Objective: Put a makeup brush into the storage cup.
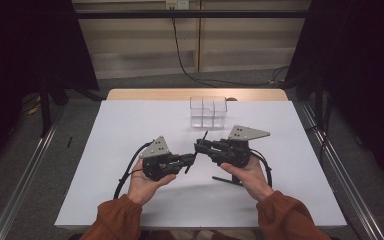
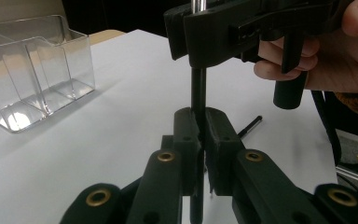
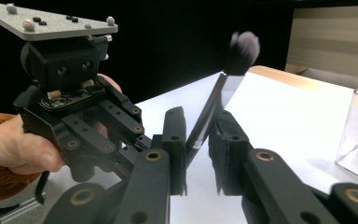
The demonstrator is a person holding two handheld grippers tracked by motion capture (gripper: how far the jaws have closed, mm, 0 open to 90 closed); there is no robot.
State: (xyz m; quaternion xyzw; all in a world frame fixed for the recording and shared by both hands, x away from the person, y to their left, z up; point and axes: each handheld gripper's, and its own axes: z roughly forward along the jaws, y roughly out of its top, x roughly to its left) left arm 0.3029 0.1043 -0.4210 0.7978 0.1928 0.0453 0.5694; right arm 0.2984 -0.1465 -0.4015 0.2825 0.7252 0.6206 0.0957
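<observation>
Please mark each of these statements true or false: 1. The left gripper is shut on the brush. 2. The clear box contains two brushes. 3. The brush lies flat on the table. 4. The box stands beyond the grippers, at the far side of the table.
1. The left gripper is shut on the brush. True.
2. The clear box contains two brushes. False: its compartments are empty.
3. The brush lies flat on the table. False: it is held above the table, and the right gripper has its jaws around it too.
4. The box stands beyond the grippers, at the far side of the table. True.
</observation>
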